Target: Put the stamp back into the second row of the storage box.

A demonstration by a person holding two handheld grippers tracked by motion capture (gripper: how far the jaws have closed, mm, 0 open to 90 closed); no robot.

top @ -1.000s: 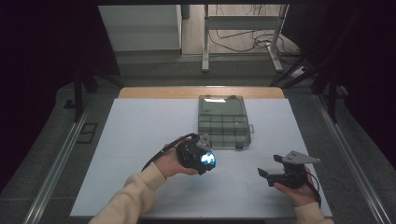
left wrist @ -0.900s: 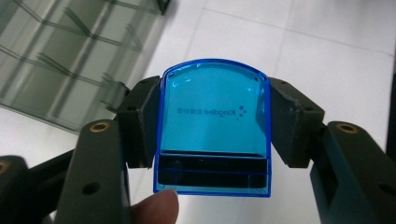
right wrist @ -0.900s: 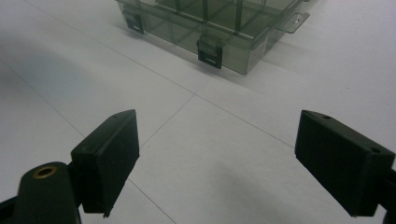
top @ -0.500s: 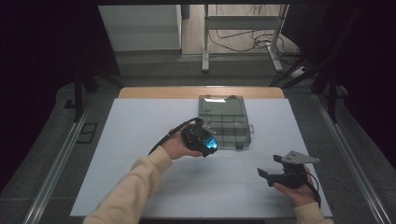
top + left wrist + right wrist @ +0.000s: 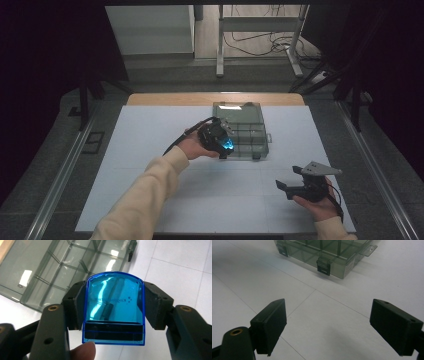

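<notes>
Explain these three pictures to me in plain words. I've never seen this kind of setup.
A person at a white table holds a two-jaw tool in each hand. The high view looks down from above. The other two pictures come from cameras riding on each tool, looking along its black jaws.

The left hand-held gripper is clamped on a translucent blue plastic case, held above a closed smoky-clear compartment box. The right hand-held gripper is open and empty, low over the table, facing the box's latches.
</notes>
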